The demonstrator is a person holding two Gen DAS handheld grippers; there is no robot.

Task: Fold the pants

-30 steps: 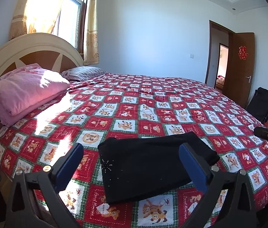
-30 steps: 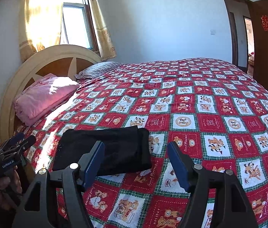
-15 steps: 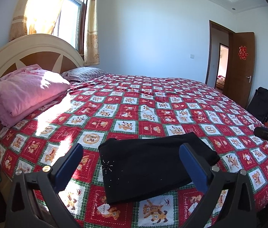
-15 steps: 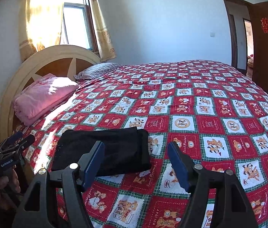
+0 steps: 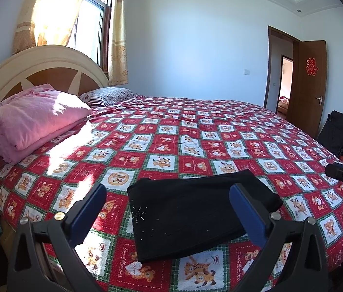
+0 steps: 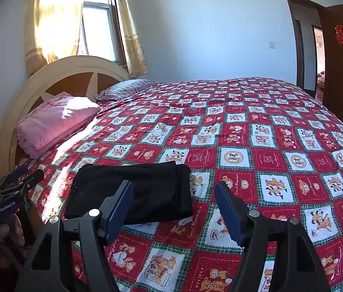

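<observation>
Where the patchwork bedspread [image 5: 195, 131] runs toward the near edge of the bed, one pair of black pants [image 5: 195, 214] lies folded into a flat, roughly rectangular stack, with a small scatter of pale studs on its near left part. It is the only garment on the near side of the bed, and nothing grips it.

Two grippers are in view. The left gripper [image 5: 169, 210] hovers above and short of the pants, its two blue pads spread wide with only air between them; the stack shows through the gap but no pad touches it. The right gripper [image 6: 173, 210] hangs just right of the pants, its two pads likewise parted and holding nothing; its left pad overlaps the stack's near right corner in the picture, though it appears to sit above the cloth rather than on it. In the right wrist view the left gripper shows at the far left edge, carried in a hand [image 6: 3, 236].

Farther back, at the left by the arched headboard [image 5: 37, 63], sit one folded pink blanket [image 5: 32, 119] and one striped pillow [image 5: 110, 96]. One window [image 5: 91, 29] with two yellow curtains stands behind the headboard. At the far right one brown door [image 5: 312, 85] stands open, bearing one red ornament, and one black bag [image 5: 336, 133] rests on the floor beside it.
</observation>
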